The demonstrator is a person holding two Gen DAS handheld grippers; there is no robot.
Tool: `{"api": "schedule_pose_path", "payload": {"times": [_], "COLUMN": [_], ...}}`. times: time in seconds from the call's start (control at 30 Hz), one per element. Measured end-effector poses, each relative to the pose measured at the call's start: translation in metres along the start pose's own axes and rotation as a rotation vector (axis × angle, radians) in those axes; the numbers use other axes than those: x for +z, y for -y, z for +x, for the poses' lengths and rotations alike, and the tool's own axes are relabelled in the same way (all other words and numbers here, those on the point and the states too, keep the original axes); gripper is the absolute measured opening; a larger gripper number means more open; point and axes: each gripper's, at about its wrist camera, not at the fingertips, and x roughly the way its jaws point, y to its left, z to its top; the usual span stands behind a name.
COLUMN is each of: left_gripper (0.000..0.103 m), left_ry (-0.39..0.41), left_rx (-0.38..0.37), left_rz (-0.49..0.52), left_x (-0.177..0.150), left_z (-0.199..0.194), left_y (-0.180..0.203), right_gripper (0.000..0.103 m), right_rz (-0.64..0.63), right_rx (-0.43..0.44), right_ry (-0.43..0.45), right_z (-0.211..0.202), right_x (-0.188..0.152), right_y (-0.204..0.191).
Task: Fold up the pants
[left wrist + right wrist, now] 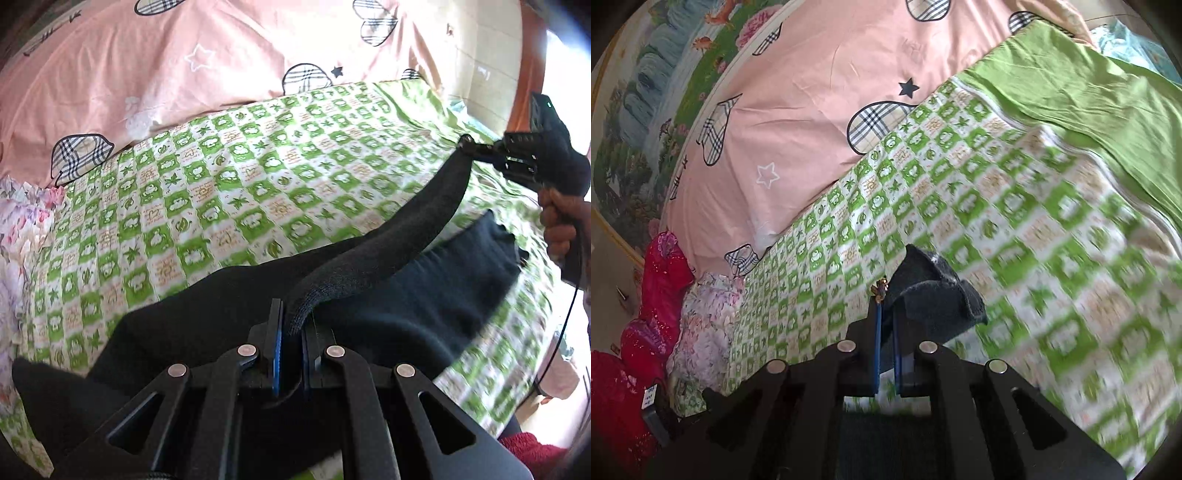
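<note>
Over the bed [229,177], I hold the black pants [424,295] by their edge: left gripper [291,332] and right gripper [886,325] jaws both clamped on fabric. Soft, limp knit; hem corners grip best.

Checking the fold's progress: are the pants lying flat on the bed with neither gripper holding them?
No, the left gripper and right gripper each pinch the pants.

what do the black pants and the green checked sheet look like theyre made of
Pants: likely a soft knit, maybe fleece; matte black, with a fuzzy, grainy edge at the left gripper.
Sheet: probably thin printed woven cotton; flat matte surface with fine creases.
</note>
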Motion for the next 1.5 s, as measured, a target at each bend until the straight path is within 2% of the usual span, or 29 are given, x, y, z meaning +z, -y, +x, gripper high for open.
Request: {"api": "schedule_pose_path", "payload": {"times": [0.1, 0.33, 0.6, 0.8, 0.93, 1.13, 1.23, 1.27, 1.33, 1.37, 1.4, 1.43, 1.47, 1.5], "left_gripper": [0.006, 0.006, 0.006, 0.009, 0.012, 0.016, 0.017, 0.017, 0.021, 0.027, 0.038, 0.045, 0.058, 0.062], "left_ry": [0.009, 0.0, -0.034, -0.082, -0.08, -0.086, -0.086, -0.087, -0.087, -0.087, -0.084, -0.08, -0.073, -0.068], "left_rx": [-0.017, -0.026, -0.025, -0.043, -0.041, -0.043, -0.041, -0.048, -0.058, -0.061, -0.063, -0.062, -0.048, -0.036], "left_rz": [0.011, 0.032, 0.078, 0.058, 0.038, 0.001, -0.009, -0.018, -0.043, -0.062, -0.078, -0.105, -0.134, -0.15], "left_x": [-0.012, -0.038, -0.061, -0.072, -0.078, -0.086, -0.088, -0.087, -0.087, -0.088, -0.089, -0.09, -0.091, -0.092], "left_z": [-0.009, -0.013, 0.0, 0.012, 0.008, 0.007, 0.007, 0.005, 0.0, -0.005, -0.008, -0.014, -0.021, -0.024], "left_y": [0.006, 0.022, 0.037, 0.033, 0.034, 0.035, 0.034, 0.033, 0.029, 0.026, 0.023, 0.019, 0.013, 0.009], "right_gripper": [0.006, 0.006, 0.006, 0.006, 0.006, 0.005, 0.009, 0.013, 0.021, 0.03, 0.036, 0.037, 0.037, 0.037], "right_rz": [0.001, 0.067, 0.103, 0.092, 0.024, 0.004, 0.01, 0.017, 0.006, -0.007, -0.029, -0.057, -0.086, -0.103], "right_rx": [-0.02, -0.062, -0.156, -0.202, -0.258, -0.296, -0.288, -0.285, -0.281, -0.284, -0.284, -0.281, -0.276, -0.274], "right_ry": [0.02, 0.013, -0.028, -0.031, -0.001, -0.001, -0.044, -0.044, -0.015, 0.002, 0.027, 0.052, 0.071, 0.081], "right_z": [-0.023, -0.045, -0.046, -0.043, -0.047, -0.047, -0.045, -0.048, -0.059, -0.064, -0.07, -0.075, -0.079, -0.081], "right_x": [-0.023, -0.062, -0.1, -0.108, -0.11, -0.11, -0.112, -0.112, -0.11, -0.11, -0.109, -0.109, -0.108, -0.108], "right_y": [0.005, 0.025, 0.051, 0.052, 0.043, 0.043, 0.042, 0.041, 0.035, 0.031, 0.026, 0.019, 0.012, 0.008]}}
